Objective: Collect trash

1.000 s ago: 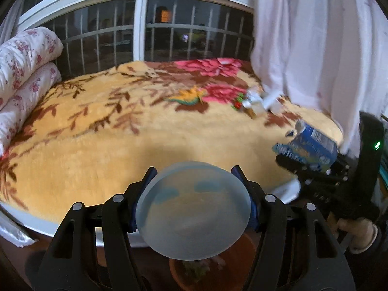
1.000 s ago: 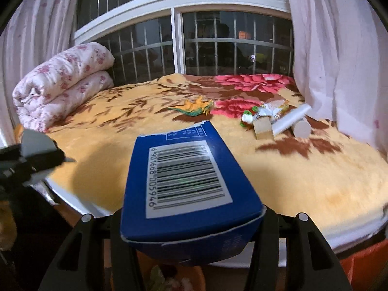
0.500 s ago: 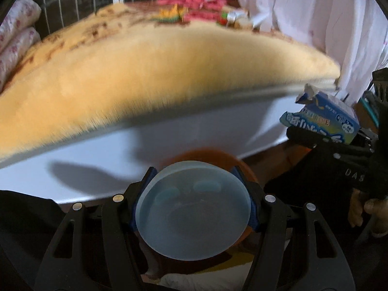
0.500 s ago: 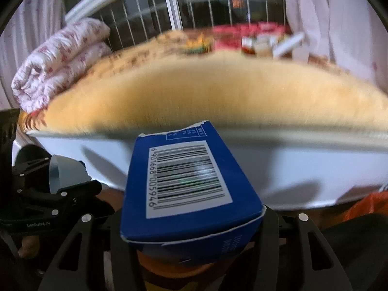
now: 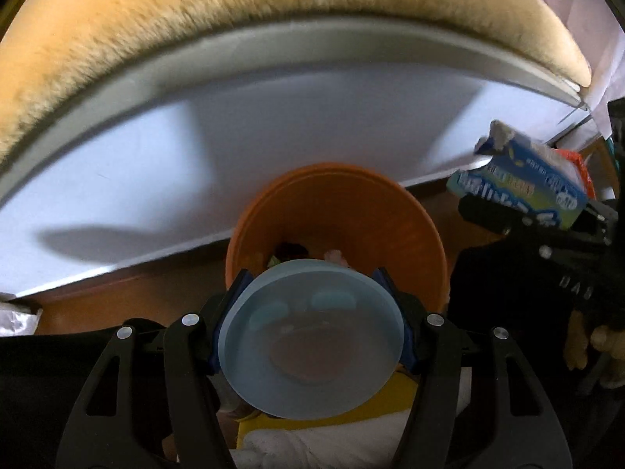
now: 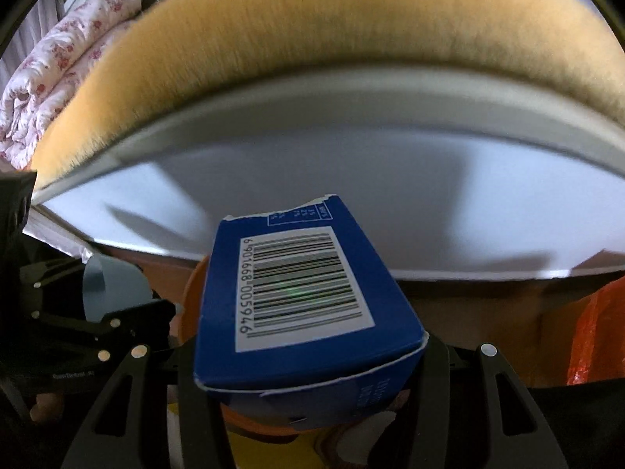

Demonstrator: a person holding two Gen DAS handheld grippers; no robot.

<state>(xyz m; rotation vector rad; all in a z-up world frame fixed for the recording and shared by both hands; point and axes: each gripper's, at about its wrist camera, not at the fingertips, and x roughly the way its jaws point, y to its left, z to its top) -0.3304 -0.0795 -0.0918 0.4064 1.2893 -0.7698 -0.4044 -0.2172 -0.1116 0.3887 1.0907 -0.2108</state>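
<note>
The left gripper [image 5: 310, 346], fingers clamped on the translucent round lid [image 5: 310, 342], hangs right above the orange bin [image 5: 336, 211]; the right gripper [image 6: 308, 355] grips the blue carton [image 6: 300, 297] beside it

The round lid [image 5: 310, 346] is frosted, translucent blue plastic with a smooth matt face, and the orange bin [image 5: 390, 230] behind it is smooth plastic with a dull sheen. The blue box [image 6: 300, 293] is glossy printed cardboard, torn rough along its open edge. The bed's blanket [image 6: 273, 27] looks thick, fuzzy plush, over a smooth white panel [image 5: 273, 136].
</note>
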